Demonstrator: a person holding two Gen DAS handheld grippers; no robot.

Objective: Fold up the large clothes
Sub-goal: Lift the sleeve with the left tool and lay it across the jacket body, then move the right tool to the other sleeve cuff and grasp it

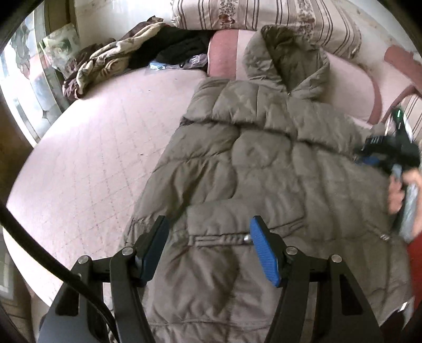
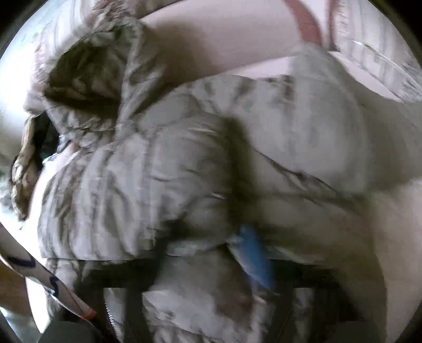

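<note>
Left wrist view: coat (image 1: pixel 263 171) lying spread on the bed (image 1: pixel 92 145), hood toward the pillows (image 1: pixel 263 13); left gripper (image 1: pixel 209 242) hovering over the pocket, jaws apart, gripping nothing; right gripper (image 1: pixel 364 158) working at the coat's far edge.

Right wrist view, blurred: coat fabric bunching between the right gripper's fingers (image 2: pixel 254 253), jaws clamping it.

Olive-grey quilted jacket (image 1: pixel 263 163) on pale pink bed (image 1: pixel 92 158); striped floral pillow (image 1: pixel 263 13).

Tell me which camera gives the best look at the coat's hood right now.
The left wrist view: the hood of the grey-brown puffer coat is sharp and whole there, lying toward the pillows. The right wrist view shows the hood larger, at upper left, but smeared by motion blur.
</note>
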